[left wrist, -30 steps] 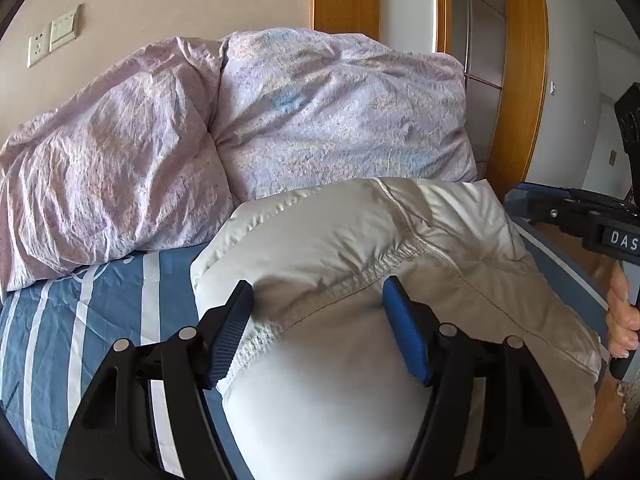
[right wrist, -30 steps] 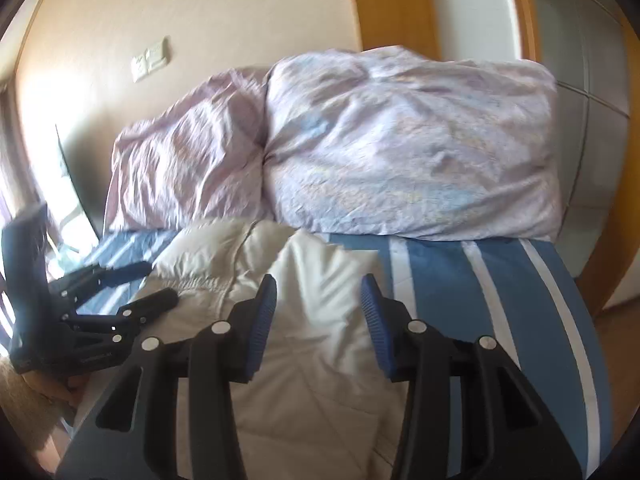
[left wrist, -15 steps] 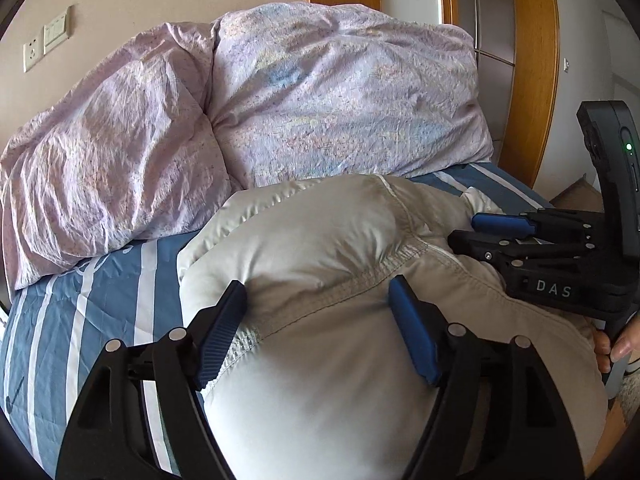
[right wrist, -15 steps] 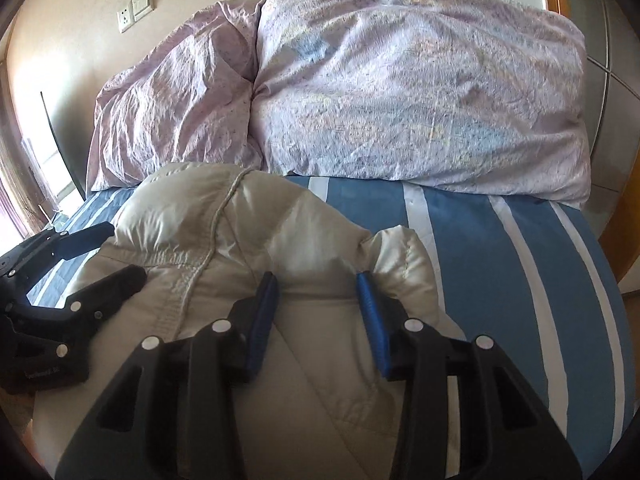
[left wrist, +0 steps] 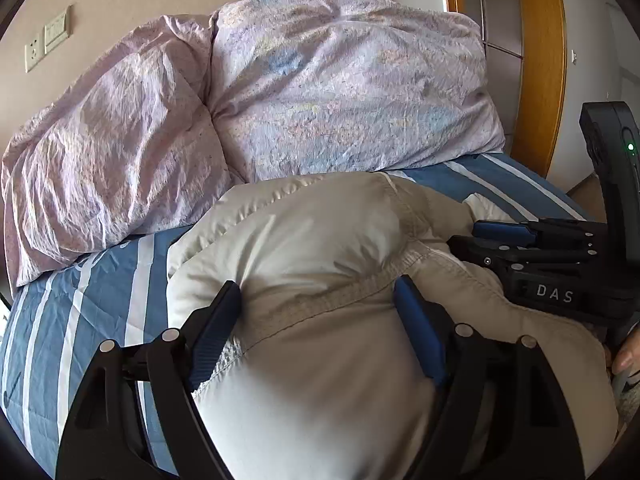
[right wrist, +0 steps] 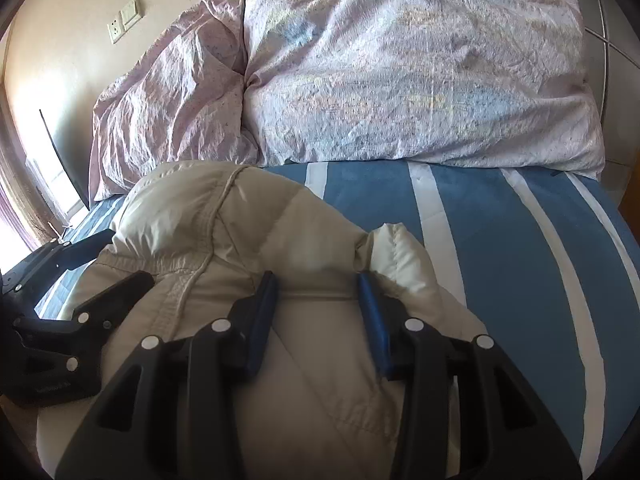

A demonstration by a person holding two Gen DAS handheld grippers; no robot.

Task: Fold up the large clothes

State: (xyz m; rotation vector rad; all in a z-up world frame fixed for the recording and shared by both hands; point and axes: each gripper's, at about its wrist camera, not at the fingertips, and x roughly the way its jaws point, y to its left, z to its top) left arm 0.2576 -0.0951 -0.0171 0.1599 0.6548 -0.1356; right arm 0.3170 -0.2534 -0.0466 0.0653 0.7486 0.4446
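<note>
A cream padded jacket (left wrist: 320, 232) (right wrist: 192, 208) lies bunched on the blue striped bed sheet (left wrist: 100, 280) (right wrist: 500, 240). My left gripper (left wrist: 316, 286) straddles a stitched seam near the jacket's left edge. Its jaws are opening, the cloth lies between them, and the pads stand wide apart. My right gripper (right wrist: 316, 276) is shut on a fold of the jacket, beside a puffy cuff (right wrist: 396, 248). Each gripper shows in the other view: the right gripper (left wrist: 468, 238) at the jacket's right side, the left gripper (right wrist: 130, 256) at its left side.
Two lilac pillows (left wrist: 340, 92) (left wrist: 108, 140) (right wrist: 400, 80) lean against the wall just behind the jacket. A wooden door frame (left wrist: 540, 60) stands at the right. A wall socket (left wrist: 44, 42) sits at upper left. A person's hand (left wrist: 626, 356) holds the right gripper's handle.
Both grippers have sunk toward the bed with the jacket, the pillows now looming larger. The left jaws have spread wider. The right gripper has come into the left view.
</note>
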